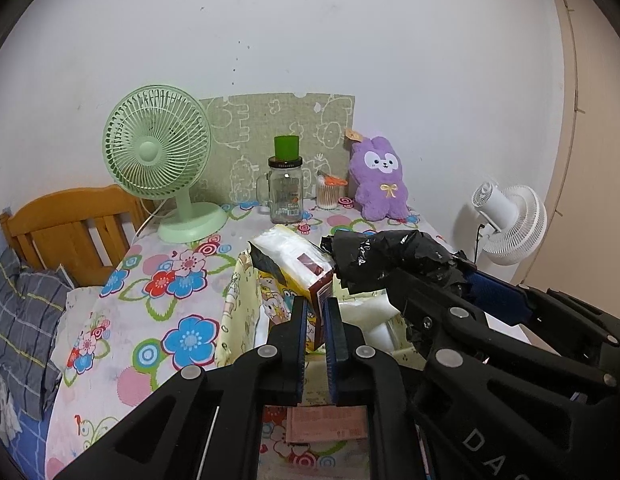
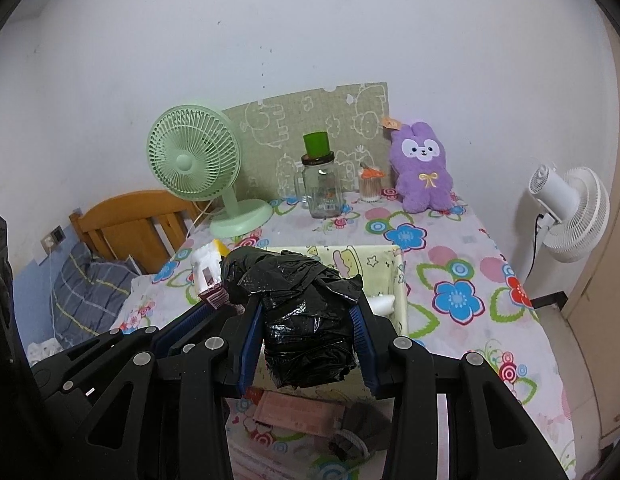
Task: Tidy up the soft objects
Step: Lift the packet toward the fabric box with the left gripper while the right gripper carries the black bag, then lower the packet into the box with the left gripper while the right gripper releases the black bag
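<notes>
While my left claw (image 1: 314, 320) is gripping the tissue pack (image 1: 293, 268) and my right claw (image 2: 307, 332) the black bag roll (image 2: 305, 320), both are hanging over the yellow bin (image 2: 398, 280); nothing is being released yet.

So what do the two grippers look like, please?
Both are alike. The left gripper and the right gripper have black plastic linkage arms with round silver pivot pins and cut-out slots. The fingers are flat black bars faced with ribbed blue pads. White letters, "DA", mark the right one's body. No cables or sleeves are visible.
</notes>
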Tool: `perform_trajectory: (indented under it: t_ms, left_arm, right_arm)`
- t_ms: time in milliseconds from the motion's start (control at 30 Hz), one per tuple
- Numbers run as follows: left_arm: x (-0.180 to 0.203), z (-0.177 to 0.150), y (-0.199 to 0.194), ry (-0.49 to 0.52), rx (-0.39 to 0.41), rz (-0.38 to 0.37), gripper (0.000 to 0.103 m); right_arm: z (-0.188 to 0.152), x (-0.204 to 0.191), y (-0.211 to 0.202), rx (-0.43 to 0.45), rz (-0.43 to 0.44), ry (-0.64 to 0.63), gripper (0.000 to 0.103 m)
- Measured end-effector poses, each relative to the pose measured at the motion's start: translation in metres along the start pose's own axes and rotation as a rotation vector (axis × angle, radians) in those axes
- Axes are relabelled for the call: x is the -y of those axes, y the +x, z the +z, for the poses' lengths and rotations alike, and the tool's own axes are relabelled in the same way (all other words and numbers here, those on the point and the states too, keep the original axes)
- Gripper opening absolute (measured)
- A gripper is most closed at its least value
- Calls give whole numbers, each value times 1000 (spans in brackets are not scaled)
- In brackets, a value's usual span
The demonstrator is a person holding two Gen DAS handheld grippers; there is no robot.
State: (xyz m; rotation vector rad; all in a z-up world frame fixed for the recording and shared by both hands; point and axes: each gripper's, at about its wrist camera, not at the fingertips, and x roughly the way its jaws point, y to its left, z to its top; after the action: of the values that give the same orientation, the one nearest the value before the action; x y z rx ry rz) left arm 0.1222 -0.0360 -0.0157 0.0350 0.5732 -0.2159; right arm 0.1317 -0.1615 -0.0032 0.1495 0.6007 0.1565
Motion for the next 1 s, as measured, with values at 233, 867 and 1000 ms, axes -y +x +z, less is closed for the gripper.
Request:
perform_trajectory:
  t_ms: [233,867,1000]
  left_arm:
    - [-1,8,11,0,-3,-2,5]
    - [-8,20,63,-13,-56,11,5]
    - [-11,20,74,-17,-75,15,5]
  right_arm:
    - [6,3,9,0,-5,-2,45]
    - [19,14,57,-43,-5,4,45]
    - [19,17,70,-62,-2,10,45]
